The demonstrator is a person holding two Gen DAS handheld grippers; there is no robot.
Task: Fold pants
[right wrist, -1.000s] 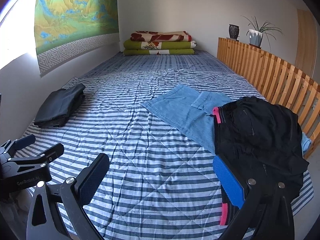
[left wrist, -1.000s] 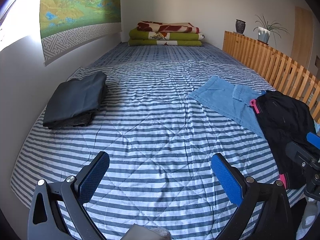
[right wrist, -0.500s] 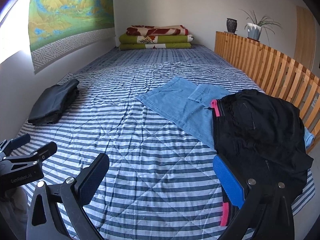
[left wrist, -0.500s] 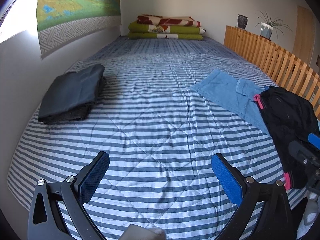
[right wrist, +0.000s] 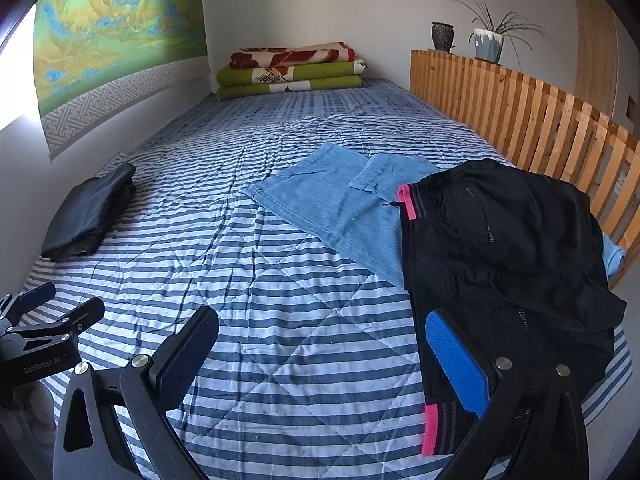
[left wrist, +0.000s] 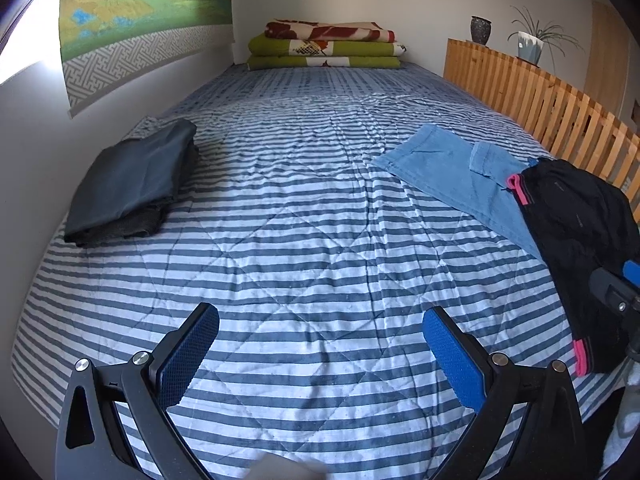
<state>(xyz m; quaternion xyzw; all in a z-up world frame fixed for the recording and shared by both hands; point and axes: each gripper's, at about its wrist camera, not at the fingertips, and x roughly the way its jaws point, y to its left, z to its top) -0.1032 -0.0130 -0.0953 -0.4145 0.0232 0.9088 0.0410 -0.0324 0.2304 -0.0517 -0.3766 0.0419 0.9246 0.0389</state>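
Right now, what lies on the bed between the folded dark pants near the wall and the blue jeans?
Nothing lies there: only bare striped bedspread separates the folded dark pants from the blue jeans. Both wrist views show this stretch.

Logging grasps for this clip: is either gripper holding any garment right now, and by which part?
Nothing is held. The left gripper and right gripper are both open above the striped bedspread; the black pants lie ungrasped.

Black pants [right wrist: 496,256] w/ pink trim – crumpled atop blue pants [right wrist: 332,204].
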